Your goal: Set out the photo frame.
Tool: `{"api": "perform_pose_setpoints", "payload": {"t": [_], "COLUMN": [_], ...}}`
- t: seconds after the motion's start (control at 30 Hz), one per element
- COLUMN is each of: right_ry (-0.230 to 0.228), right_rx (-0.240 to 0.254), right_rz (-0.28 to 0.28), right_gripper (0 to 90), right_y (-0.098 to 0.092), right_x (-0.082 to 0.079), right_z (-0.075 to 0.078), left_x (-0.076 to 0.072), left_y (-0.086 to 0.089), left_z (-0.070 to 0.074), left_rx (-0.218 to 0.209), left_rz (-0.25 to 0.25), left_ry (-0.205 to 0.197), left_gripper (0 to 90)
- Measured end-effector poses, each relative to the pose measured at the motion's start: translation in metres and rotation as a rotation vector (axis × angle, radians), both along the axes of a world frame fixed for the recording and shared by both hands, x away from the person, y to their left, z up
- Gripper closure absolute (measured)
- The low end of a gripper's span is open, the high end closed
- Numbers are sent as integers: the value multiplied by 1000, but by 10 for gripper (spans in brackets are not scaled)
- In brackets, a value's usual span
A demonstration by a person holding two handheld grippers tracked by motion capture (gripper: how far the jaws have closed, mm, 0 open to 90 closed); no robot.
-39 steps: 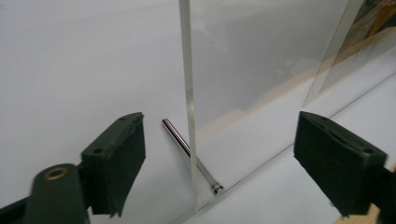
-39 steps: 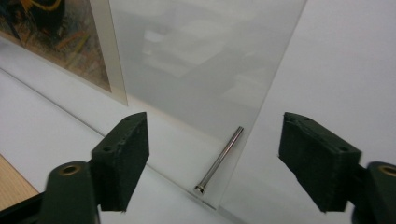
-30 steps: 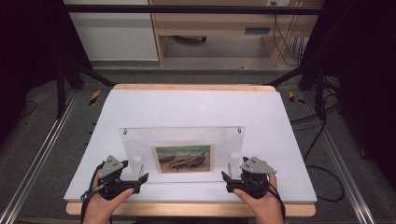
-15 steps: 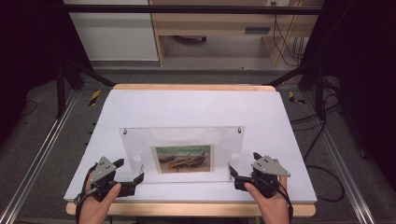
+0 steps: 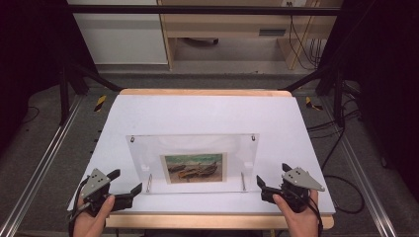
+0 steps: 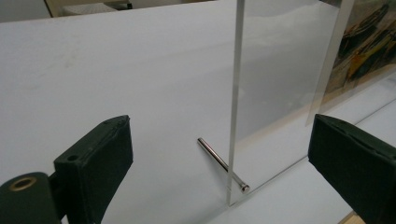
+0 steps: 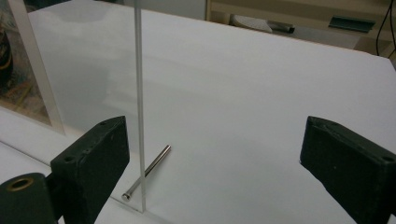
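The clear acrylic picture frame (image 5: pixel 192 162) stands upright on the white table (image 5: pixel 207 113), near its front edge and between my two tools. Nearest to me, my left hand (image 5: pixel 89 217) holds the left tool (image 5: pixel 127 186) at the table's front left corner, its jaws spread wide and touching nothing; it sits just off the frame's left end. In the left gripper view the jaws rise far apart with the frame's left edge (image 6: pixel 236 102) standing between them, clear of both pads. My right hand (image 5: pixel 296 217) holds the right tool (image 5: pixel 272 181) at the front right, its jaws also spread wide and empty, just beside the frame's right end. In the right gripper view the frame's right edge (image 7: pixel 138 102) rises close to one pad, though I cannot tell if they touch.

The frame's long axis runs left to right across the table, its broad face turned toward me. A painting of boats (image 5: pixel 193 168) sits in the lower middle of the panel. A thin metal pin (image 6: pixel 222 164) passes through each lower corner and props it up; the other pin (image 7: pixel 147 171) lies at the right end.

Beyond the table is a wooden bench (image 5: pixel 237 19).
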State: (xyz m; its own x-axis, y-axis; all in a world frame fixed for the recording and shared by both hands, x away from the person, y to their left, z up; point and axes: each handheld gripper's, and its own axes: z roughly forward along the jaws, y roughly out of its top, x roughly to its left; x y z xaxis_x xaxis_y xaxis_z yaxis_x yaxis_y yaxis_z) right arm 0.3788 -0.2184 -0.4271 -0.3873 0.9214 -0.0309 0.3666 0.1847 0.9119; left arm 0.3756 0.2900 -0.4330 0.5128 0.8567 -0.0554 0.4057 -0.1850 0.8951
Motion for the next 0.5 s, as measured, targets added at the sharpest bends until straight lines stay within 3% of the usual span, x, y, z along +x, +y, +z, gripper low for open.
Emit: {"api": "perform_pose_setpoints", "payload": {"t": [0.5], "right_ry": [26], "right_rx": [-19], "right_rz": [-49], "right_gripper": [84], "right_y": [-19], "right_x": [-3], "right_z": [-4], "left_x": [0], "left_y": [25], "left_z": [1], "left_rx": [34], "left_rz": [72], "left_ry": [-16], "left_gripper": [67]}}
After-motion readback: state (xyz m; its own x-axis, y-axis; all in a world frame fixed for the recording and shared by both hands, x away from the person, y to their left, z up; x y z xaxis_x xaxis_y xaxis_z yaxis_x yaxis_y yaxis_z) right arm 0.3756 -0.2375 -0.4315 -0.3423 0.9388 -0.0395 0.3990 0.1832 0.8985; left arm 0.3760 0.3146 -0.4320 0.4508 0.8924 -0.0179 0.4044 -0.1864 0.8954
